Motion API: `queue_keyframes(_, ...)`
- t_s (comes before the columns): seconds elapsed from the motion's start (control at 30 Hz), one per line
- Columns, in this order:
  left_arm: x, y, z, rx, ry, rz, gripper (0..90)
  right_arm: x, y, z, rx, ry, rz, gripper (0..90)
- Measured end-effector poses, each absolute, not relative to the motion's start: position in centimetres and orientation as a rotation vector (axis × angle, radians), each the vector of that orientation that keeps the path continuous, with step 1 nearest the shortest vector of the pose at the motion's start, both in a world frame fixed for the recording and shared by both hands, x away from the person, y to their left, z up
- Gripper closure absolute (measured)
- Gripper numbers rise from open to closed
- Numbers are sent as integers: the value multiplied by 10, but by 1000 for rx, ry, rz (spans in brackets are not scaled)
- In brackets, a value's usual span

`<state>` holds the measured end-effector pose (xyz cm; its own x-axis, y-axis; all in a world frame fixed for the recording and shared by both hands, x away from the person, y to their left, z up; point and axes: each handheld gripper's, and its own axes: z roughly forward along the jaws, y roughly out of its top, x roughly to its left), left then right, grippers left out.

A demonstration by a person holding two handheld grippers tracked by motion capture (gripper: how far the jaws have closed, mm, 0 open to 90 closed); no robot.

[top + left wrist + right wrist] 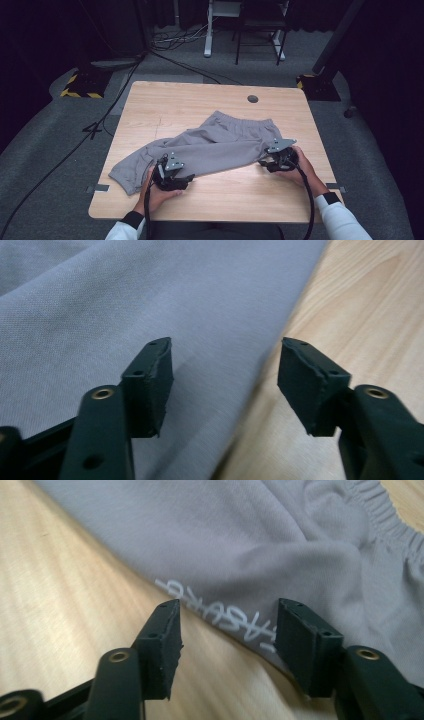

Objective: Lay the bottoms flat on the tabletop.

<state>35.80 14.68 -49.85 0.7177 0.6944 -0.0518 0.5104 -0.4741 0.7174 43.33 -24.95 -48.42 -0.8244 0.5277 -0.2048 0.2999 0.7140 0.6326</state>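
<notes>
Grey sweatpants (pixel 215 145) with white lettering (pixel 220 614), pale wood-grain table (pixel 210 97), black tongs (pixel 225 385).

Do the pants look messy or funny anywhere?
A little. The grey pants lie crooked across the table, with the legs bunched at the left end. Both claws, left and right, are open at the near edge. No spill or tear shows.

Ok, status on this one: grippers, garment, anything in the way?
Left gripper open at the grey sweatpants near edge. Right gripper open at the white lettering. Sweatpants flat on the table; path unobstructed.
</notes>
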Motion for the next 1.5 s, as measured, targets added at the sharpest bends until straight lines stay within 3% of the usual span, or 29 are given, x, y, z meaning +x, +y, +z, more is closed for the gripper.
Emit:
queue_keyframes(0.07, 362, 142, -499, 2201, 896, 346, 471, 437, -245, -485, 651, 2508, 851, 511)
queue_keyframes(0.17, 370, 135, -496, 2232, 898, 378, 592, 441, -236, -486, 635, 2437, 783, 574)
queue_keyframes(0.37, 384, 131, -493, 2256, 856, 363, 858, 449, -227, -486, 566, 2371, 735, 894)
queue_keyframes(0.47, 380, 135, -480, 2224, 818, 364, 871, 450, -231, -474, 587, 2376, 785, 898)
queue_keyframes(0.7, 368, 156, -432, 2052, 796, 364, 870, 447, -256, -429, 694, 2264, 980, 898)
queue_keyframes(0.97, 435, 170, -453, 2054, 1084, 254, 868, 459, -219, -433, 671, 2343, 1059, 884)
queue_keyframes(1.1, 459, 180, -472, 2063, 1227, 230, 848, 452, -187, -446, 534, 2495, 1047, 739)
queue_keyframes(1.27, 466, 187, -482, 2059, 1278, 191, 816, 460, -170, -466, 545, 2545, 941, 540)
queue_keyframes(1.5, 470, 183, -483, 2082, 1287, 198, 862, 458, -171, -478, 488, 2588, 878, 476)
